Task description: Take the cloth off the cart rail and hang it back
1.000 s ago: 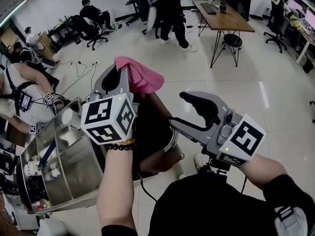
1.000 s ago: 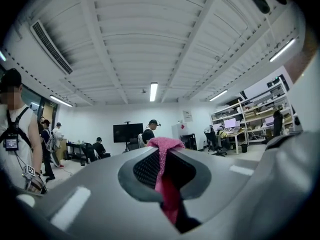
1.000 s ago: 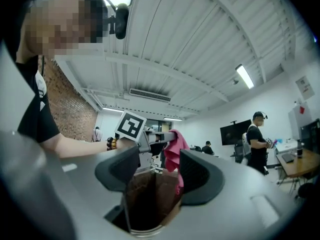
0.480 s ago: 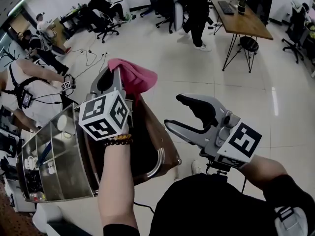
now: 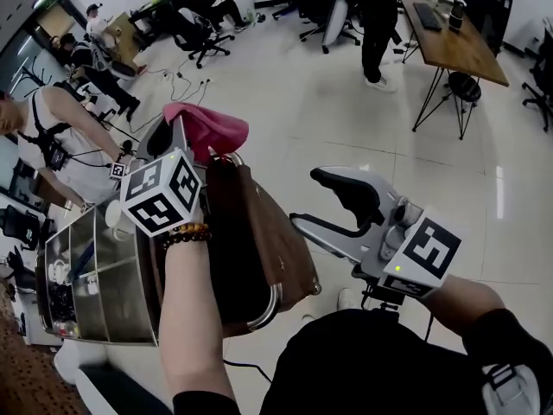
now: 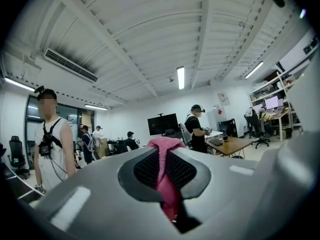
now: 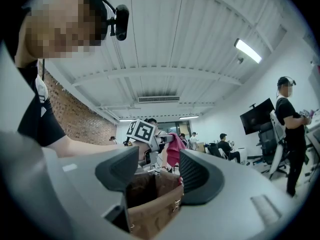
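Observation:
My left gripper (image 5: pixel 179 134) is raised above the end of the steel cart (image 5: pixel 91 275) and is shut on a pink cloth (image 5: pixel 207 126), which bunches out past its tip. In the left gripper view the cloth (image 6: pixel 167 184) is pinched between the dark pads and sticks up above them. A brown bag (image 5: pixel 263 240) hangs at the cart's end inside a chrome rail (image 5: pixel 270 303), right below the cloth. My right gripper (image 5: pixel 308 199) stands open and holds nothing, to the right of the bag. Its own view shows the bag (image 7: pixel 150 206) and the cloth (image 7: pixel 174 151) beyond the jaws.
The cart's shelves hold cups and small items (image 5: pixel 60 284). A person in a white vest (image 5: pixel 60 150) stands close to the cart's left. Further off are seated people (image 5: pixel 194 7), office chairs, a standing person (image 5: pixel 380 15) and a wooden desk (image 5: pixel 451 43). Light tiled floor lies right of the cart.
The left gripper with the pink cloth has drifted left and slightly down in the head view, staying shut on it. The cart and bag now sit nearer. The right gripper has barely moved.

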### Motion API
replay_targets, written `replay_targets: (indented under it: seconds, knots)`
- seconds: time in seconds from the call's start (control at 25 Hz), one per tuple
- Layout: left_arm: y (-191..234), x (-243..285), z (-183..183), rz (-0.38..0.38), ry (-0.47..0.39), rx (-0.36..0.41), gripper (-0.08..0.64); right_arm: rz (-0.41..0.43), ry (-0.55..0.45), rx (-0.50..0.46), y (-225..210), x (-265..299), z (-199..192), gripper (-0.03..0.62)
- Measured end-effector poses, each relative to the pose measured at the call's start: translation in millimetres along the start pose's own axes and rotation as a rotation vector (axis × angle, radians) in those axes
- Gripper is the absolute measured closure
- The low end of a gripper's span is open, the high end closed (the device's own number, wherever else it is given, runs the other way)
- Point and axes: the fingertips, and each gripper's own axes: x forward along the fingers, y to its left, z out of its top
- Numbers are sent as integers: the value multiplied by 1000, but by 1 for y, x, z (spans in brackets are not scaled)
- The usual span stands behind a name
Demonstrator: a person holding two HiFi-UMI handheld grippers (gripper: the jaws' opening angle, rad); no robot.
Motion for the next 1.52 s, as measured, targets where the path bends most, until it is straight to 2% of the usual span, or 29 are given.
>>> replay_targets:
  seconds: [0.12,0.24,0.36,0.48,0.56,0.64,0.76,0.84,0.96,1.08,1.2,1.24,1.36,1.52]
  knots:
    - [10,30,0,64,42,53,546,24,-16,8,-32,-3,4,350]
    - [30,52,-16,124,95,113,546,15,61,106,-51,-4,-19,350]
    - [51,75,-37,180,165,159,546,22,55,125,-72,-2,-30,350]
    - [70,100,-43,217,214,189,546,19,46,133,-97,7,-27,350]
    - [88,109,-41,231,230,200,546,7,79,172,-103,20,-28,350]
    - [105,119,-44,242,260,223,546,0,99,201,-108,32,-28,350]
    - [111,133,-75,254,322,258,546,-1,101,217,-120,31,-41,350]
    - [108,139,-101,264,342,262,546,15,51,167,-132,23,-48,350]
    - [109,143,-117,261,368,266,546,40,-51,75,-144,28,-37,350]
    - [102,145,-133,250,402,275,546,49,-32,90,-153,31,-42,350]
    - [90,146,-158,241,426,283,546,37,54,184,-159,30,-62,350]
    - [88,142,-167,237,433,284,546,38,54,181,-157,32,-65,350]
    - [84,124,-190,234,455,280,546,69,-9,90,-146,53,-63,351]
    - [77,105,-213,239,495,263,546,89,8,98,-144,66,-65,352]
